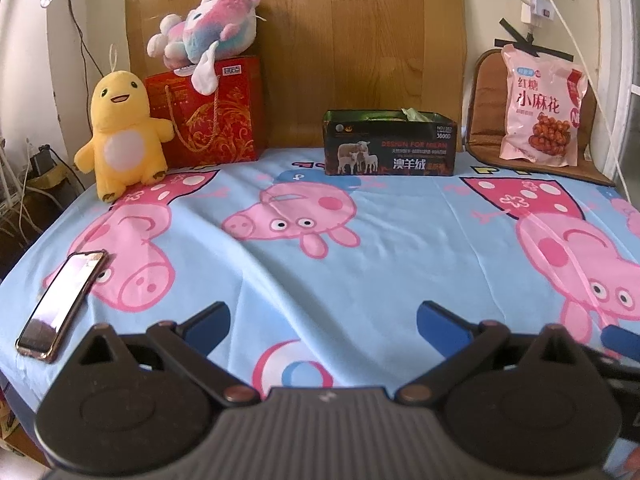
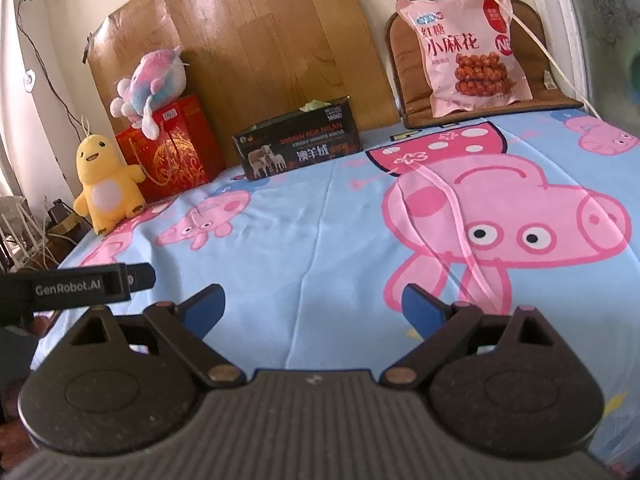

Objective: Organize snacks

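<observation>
**Snack bag at the far right, both grippers empty**

The pink snack bag (image 1: 542,106) leans upright against a brown cushion (image 1: 486,112) at the far right corner of the table, its printed front facing forward. To its left, near the middle of the back edge, stands a dark open-topped box (image 1: 390,148) printed with sheep; something pale green pokes above its rim, and the rest of its contents cannot be made out. Bag and box are well apart.

Further left sit a red gift bag (image 1: 212,120) with a pastel plush (image 1: 204,32) lying on top, and just in front of it a yellow plush (image 1: 122,132) standing upright. A phone (image 1: 62,306) lies flat near the left edge of the blue cartoon-pig cloth (image 1: 360,264).

The left gripper (image 1: 322,318) hovers over the near edge of the cloth, its 2 blue-tipped fingers spread wide with nothing between them. The right gripper (image 2: 312,304) is likewise spread wide and empty, alongside it.
</observation>
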### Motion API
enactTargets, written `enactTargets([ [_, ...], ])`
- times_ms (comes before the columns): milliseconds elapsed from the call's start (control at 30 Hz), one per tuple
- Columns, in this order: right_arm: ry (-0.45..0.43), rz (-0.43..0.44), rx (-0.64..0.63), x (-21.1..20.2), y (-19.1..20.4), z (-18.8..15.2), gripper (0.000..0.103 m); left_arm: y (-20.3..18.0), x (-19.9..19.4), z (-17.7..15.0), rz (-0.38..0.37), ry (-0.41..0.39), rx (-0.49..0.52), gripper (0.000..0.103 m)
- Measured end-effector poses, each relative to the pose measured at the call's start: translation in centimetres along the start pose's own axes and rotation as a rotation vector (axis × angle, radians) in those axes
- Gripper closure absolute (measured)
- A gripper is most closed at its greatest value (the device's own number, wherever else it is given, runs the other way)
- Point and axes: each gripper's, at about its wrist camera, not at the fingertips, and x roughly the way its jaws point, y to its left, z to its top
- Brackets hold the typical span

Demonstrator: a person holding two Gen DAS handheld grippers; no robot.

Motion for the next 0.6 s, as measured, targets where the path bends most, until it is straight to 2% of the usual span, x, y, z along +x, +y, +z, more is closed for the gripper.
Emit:
enactTargets([
  [267,0.014,-0.01,0.02,1.7,-1.5,1.7,0.006,-0.6,4.9,2.9,-0.009,0.055,0.014,0.0],
  [433,0.003,-0.026,0.005,4.1,-2.5,4.1,0.006,-1.7,9.5,5.6,-0.006,0.034,0.05,0.0],
  [600,-0.006,-0.05,-0.042,8.9,-3.5,7.2,0.006,-2.5,15.0,8.0,0.014,-0.023,0.031,0.0],
])
